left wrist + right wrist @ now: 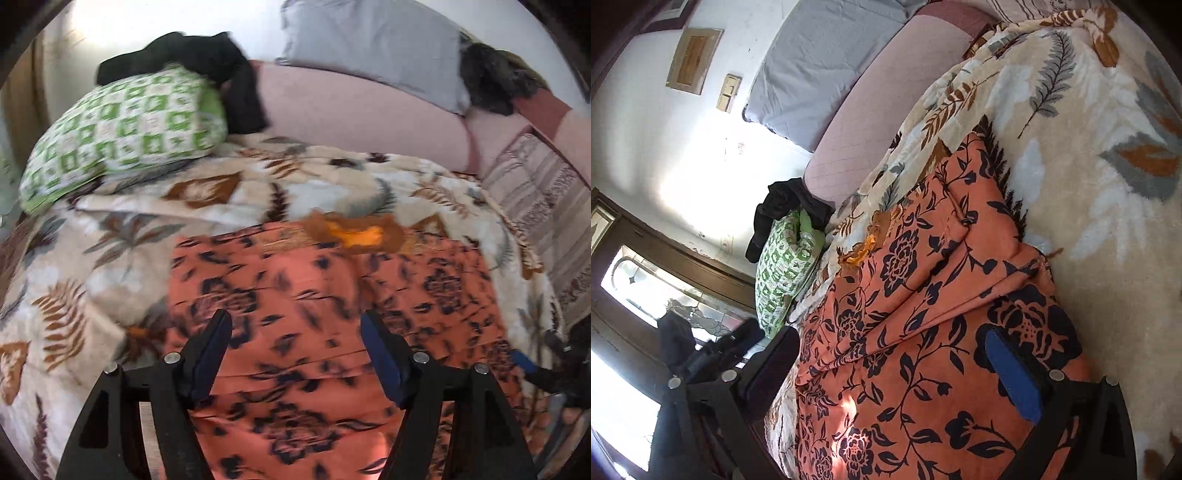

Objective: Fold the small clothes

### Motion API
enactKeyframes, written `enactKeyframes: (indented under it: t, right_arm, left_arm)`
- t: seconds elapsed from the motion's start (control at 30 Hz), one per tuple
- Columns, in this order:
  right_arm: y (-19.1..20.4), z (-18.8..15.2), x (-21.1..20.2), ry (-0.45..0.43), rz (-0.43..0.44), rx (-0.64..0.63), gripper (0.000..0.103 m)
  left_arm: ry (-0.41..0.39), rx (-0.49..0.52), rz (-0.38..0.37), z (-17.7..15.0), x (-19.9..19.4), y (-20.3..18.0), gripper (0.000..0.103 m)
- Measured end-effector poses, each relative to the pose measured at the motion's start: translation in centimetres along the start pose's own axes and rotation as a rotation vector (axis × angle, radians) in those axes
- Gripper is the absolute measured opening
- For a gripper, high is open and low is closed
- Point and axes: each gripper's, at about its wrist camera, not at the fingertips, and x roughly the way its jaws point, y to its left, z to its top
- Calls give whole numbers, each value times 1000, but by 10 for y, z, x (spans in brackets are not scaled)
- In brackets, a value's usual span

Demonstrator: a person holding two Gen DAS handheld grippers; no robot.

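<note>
An orange garment with a dark floral print point(314, 295) lies spread flat on the leaf-patterned blanket point(92, 266); its embroidered neckline point(358, 232) points away from me. My left gripper point(295, 325) is open just above the garment's near part, with nothing between the fingers. In the right wrist view the same garment point(923, 314) lies partly folded over itself. My right gripper point(894, 350) is open over its near edge, jaws wide apart and empty. The right gripper also shows at the right edge of the left wrist view point(561, 362).
A green and white patterned pillow point(125, 129) lies at the back left with dark clothing point(192, 55) on top. A grey cushion point(373, 48) and a pink bolster point(351, 110) line the back. A window point(646, 288) shows at left in the right wrist view.
</note>
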Motion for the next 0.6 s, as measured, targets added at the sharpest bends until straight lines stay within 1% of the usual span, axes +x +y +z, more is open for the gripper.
enactKeyframes:
  t: [0.03, 0.1, 0.17, 0.2, 0.23, 0.3, 0.33, 0.37, 0.43, 0.5, 0.57, 0.6]
  right_arm:
    - [3, 2, 0, 2, 6, 6, 102]
    - [12, 10, 2, 0, 22, 1, 102]
    - [22, 23, 10, 2, -31, -23, 102]
    - [22, 31, 18, 16, -39, -10, 102]
    - [18, 40, 28, 36, -26, 31, 102]
    - [2, 54, 47, 54, -15, 150, 102]
    - [-5, 58, 57, 61, -35, 196, 101]
    - [-12, 59, 63, 61, -60, 244, 99]
    - [-23, 57, 73, 59, -69, 332, 94]
    - [-24, 57, 78, 38, -89, 343, 94]
    - [-24, 62, 85, 30, -125, 332, 93]
    - [-26, 64, 89, 26, -147, 338, 90]
  left_arm:
    - [10, -18, 61, -7, 5, 21, 73]
    - [24, -47, 134, -19, 15, 54, 73]
    - [51, -64, 181, -33, 27, 77, 73]
    - [55, -68, 187, -38, 31, 82, 73]
    - [58, -70, 187, -42, 36, 87, 73]
    - [50, -69, 172, -49, 40, 89, 73]
    - [37, -69, 165, -51, 38, 89, 73]
    - [23, -65, 159, -53, 35, 87, 73]
    - [-2, -50, 146, -55, 29, 84, 73]
    - [-12, -32, 149, -57, 28, 82, 73]
    - [-4, -26, 149, -59, 33, 82, 73]
    - [-4, -29, 145, -59, 35, 82, 73]
